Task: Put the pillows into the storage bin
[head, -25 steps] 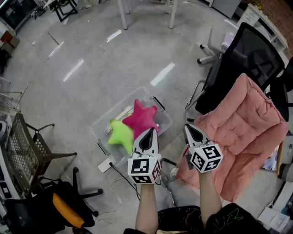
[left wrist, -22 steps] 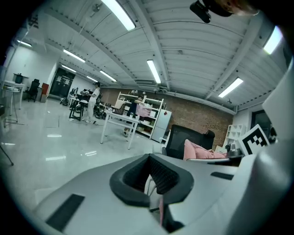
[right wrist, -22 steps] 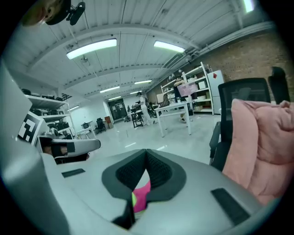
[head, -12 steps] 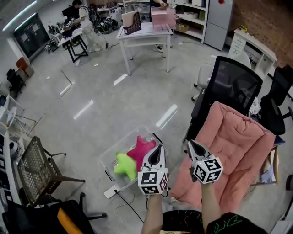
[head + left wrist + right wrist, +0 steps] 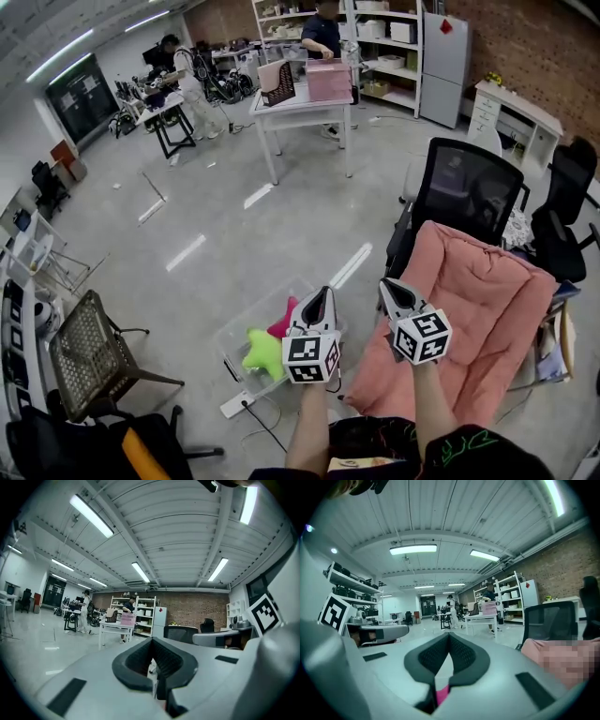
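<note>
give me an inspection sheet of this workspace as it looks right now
surface: grey glossy floor
job's things: green star pillow and pink star pillow both lie in the clear storage bin
clutter: wire mesh chair; pink cushion draped on a seat beside the bin
grippers: left gripper and right gripper held up over the bin, jaws together, nothing held
cables: white power strip with a black cable by the bin
surroundings: black office chair, white table, people at the back

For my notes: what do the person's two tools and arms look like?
The left tool and right tool are light grey, tapering to points, with black ribbed pads. Each carries a white cube with black square markers. Forearms are bare; the clothing is black with green print.
</note>
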Tool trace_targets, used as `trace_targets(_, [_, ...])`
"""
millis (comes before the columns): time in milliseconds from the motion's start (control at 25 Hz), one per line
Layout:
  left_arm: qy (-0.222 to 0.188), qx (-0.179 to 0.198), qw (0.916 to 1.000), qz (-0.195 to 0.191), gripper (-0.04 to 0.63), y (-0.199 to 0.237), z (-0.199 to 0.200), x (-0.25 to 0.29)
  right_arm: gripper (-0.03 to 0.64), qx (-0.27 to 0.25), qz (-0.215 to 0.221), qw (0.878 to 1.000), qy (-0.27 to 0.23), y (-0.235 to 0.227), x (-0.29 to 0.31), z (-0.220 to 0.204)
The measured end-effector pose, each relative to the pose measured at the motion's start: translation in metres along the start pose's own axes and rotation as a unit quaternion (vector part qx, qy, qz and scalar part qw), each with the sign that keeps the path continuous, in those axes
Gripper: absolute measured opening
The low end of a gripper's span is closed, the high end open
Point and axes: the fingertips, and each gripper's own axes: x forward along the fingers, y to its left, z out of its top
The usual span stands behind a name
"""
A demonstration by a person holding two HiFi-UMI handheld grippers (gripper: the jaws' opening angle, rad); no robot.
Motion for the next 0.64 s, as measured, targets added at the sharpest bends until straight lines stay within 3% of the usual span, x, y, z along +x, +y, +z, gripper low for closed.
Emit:
trace_targets(240, [-0.014, 0.015, 0.9997, 0.01, -0.007, 0.01, -0.014, -0.003, 0.002, -0.009, -0.011, 1.0, -0.022, -0.003, 0.001, -0.009])
trace_targets(480, [-0.016, 0.013, 0.9997, 0.016, -0.006, -0.022, 0.038, 0.018, 0.002, -0.014, -0.014, 0.999, -0.027, -0.035, -0.012, 0.052])
trace_targets(640, [-0.015, 0.01, 0.9996, 0.022, -0.006, -0.038, 0.053, 0.028, 0.002, -0.023, -0.026, 0.999, -0.027, -0.05, -0.019, 0.07])
